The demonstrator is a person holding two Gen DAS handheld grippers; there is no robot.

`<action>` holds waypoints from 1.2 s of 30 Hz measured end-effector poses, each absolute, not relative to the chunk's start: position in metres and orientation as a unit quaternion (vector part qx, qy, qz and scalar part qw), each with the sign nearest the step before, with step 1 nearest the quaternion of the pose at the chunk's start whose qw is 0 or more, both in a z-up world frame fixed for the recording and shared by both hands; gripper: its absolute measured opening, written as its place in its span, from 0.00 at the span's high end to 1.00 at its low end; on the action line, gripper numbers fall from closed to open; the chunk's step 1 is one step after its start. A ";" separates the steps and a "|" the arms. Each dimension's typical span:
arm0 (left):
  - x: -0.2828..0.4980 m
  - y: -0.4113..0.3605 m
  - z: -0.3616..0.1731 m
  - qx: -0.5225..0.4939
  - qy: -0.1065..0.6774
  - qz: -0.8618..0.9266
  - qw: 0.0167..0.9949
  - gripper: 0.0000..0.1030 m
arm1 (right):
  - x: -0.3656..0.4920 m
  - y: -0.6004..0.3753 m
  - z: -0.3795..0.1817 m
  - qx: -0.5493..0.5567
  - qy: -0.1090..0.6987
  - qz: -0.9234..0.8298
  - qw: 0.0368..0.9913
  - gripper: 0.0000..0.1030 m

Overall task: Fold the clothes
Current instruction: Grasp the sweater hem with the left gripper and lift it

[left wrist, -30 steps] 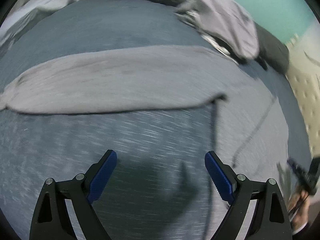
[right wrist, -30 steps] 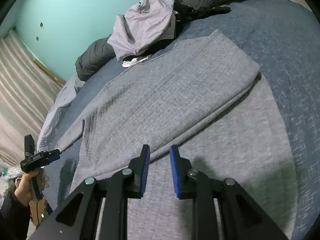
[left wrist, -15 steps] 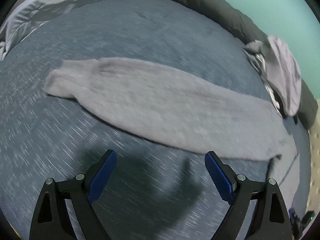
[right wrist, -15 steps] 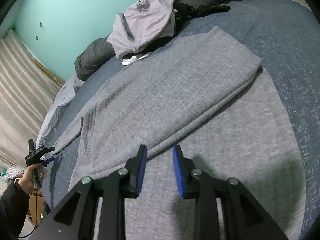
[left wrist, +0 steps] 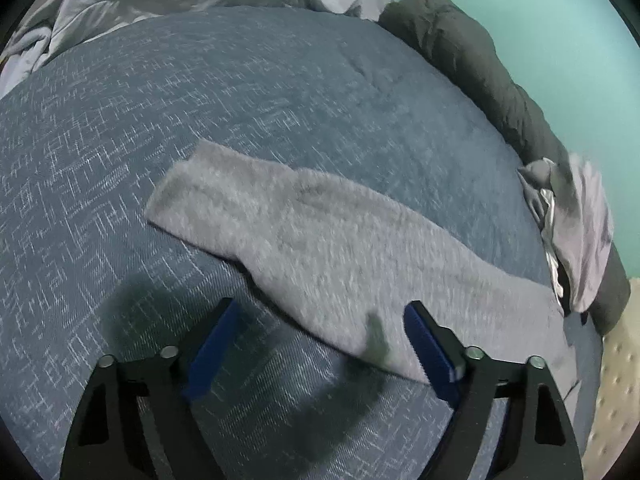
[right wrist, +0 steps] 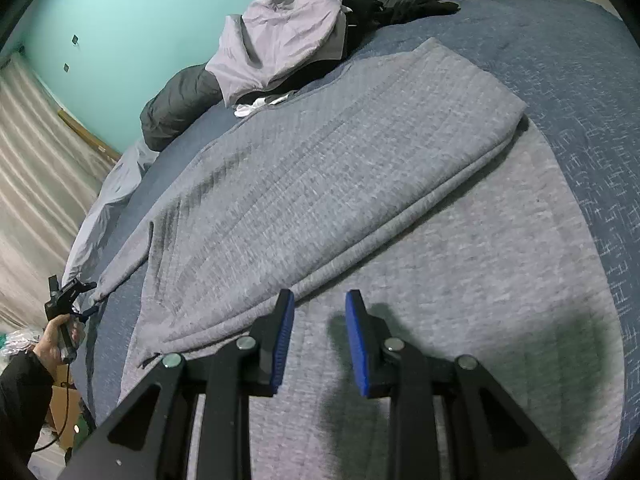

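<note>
Your grey sweater is lying spread on the blue bed cover, and part of the folding is already showing: one side of the body is lying doubled over onto the rest, with a long layered edge running diagonally across the right wrist view, just ahead of your right claw. That claw is hovering over the lower, single layer of the sweater with its jaws standing a little apart and nothing between them.

One sleeve is stretching out flat onto the bed cover, away from the body, so it is not lying tucked in. Your left claw is hanging just above that sleeve near where it widens toward the body, jaws spread wide and gripping nothing; the view is somewhat blurred.

By my reading you are sitting somewhere in the middle of this garment: one lengthwise fold is in place, while the sleeve is reaching loose and the whole piece is far from a compact bundle. A lilac garment is lying crumpled by the dark pillows, so more clothes are probably waiting.
</note>
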State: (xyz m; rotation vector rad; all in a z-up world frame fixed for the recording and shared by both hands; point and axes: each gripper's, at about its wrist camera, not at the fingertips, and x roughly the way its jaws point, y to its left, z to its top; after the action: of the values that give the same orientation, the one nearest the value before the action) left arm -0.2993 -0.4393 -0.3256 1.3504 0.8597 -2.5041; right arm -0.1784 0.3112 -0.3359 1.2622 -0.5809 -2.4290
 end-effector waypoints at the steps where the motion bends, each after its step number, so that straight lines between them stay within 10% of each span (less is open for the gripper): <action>1: -0.301 -0.441 -0.326 0.452 0.290 -0.839 0.085 0.24 | -0.178 0.311 -0.336 0.445 -0.204 -0.855 0.170 0.75; 15: -0.315 -0.444 -0.326 0.449 0.263 -0.848 0.099 0.87 | -0.178 0.307 -0.338 0.446 -0.204 -0.854 0.170 0.74; 36: -0.356 -0.247 -0.153 0.358 0.158 -0.915 -0.096 0.90 | -0.175 0.332 -0.327 0.423 -0.252 -0.854 0.170 0.74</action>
State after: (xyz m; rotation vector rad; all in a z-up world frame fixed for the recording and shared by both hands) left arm -0.3562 -0.2469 -0.1531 1.1994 0.5296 -3.0647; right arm -0.1754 0.3322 -0.3266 1.2006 -0.7159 -2.4259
